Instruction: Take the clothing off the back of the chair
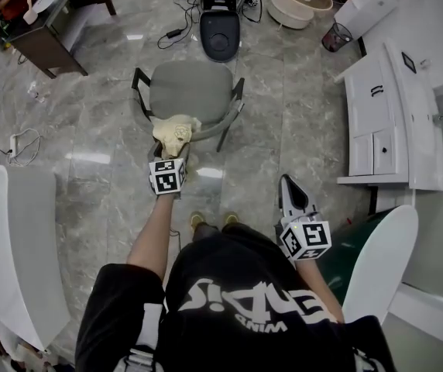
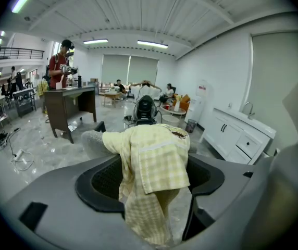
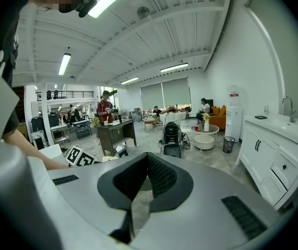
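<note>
Since it's not lifted yet, clothing [image 1: 176,132]: draped over the chair [image 1: 194,90] back
left gripper [image 2: 151,178]: spread around it, not pinching
right gripper [image 3: 146,171]: pressed together, empty
left to do: pinch, lift off

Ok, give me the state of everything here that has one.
chair: upright
clothing: draped over the chair back, not yet off
left hand-held gripper: jaws apart, clothing between them
right hand-held gripper: shut, empty
cabinet: doors shut
</note>
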Demonstrator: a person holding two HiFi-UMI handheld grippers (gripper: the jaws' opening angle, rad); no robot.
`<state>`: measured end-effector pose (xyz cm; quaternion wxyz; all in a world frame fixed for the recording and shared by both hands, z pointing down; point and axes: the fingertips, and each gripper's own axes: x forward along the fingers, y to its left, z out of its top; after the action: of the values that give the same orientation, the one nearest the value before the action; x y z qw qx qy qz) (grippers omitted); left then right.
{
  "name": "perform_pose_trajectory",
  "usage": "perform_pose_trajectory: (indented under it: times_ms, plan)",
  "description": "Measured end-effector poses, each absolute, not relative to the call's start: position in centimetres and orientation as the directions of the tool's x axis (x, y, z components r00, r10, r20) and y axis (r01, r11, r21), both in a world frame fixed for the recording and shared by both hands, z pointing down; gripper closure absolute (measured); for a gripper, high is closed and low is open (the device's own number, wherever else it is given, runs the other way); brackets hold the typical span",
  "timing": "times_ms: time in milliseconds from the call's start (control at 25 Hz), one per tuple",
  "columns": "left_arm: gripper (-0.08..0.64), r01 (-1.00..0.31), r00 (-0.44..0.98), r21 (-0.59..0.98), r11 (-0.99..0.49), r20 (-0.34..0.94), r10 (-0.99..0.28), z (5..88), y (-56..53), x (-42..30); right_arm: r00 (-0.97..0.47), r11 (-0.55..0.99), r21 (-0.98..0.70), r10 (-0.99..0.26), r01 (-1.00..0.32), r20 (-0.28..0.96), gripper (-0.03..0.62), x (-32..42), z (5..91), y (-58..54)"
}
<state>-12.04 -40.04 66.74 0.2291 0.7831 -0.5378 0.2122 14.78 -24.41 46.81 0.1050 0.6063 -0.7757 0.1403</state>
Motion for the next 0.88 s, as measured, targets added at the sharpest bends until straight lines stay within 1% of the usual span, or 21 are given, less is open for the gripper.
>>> perform_pose_trajectory:
  times_ms: [320, 440, 600, 760, 880]
  plan:
    - [0.367, -0.941, 0.325, 0.122, -0.316, 0.593, -0.737, 65.8, -39.4, -12.8, -0.256, 0.235, -0.102, -0.906, -0.967, 0.336, 0.578, 14.4, 47.1, -24.4]
    - [0.416, -0.944, 0.315, 0.117, -0.307, 0.586, -0.746, 65.1, -39.2, -12.9, -0.267, 0.247, -0.103, -0.904, -0.964, 0.335, 0.578, 14.1, 47.2, -24.4]
    - [0.433, -0.949, 0.297, 0.077, -0.306, 0.547, -0.783, 63.1, -39.0, -12.8, -0.273, 0.252, -0.106, -0.904, -0.962, 0.330, 0.578, 14.0, 47.2, -24.3]
    - [0.434, -0.947, 0.291, 0.028, -0.321, 0.501, -0.815, 60.4, -39.2, -12.6, -0.284, 0.262, -0.111, -0.904, -0.959, 0.321, 0.578, 13.6, 46.9, -24.3]
    - [0.434, -0.945, 0.296, 0.022, -0.326, 0.476, -0.828, 57.8, -39.9, -12.4, -0.295, 0.272, -0.116, -0.902, -0.955, 0.314, 0.578, 13.3, 46.8, -24.4]
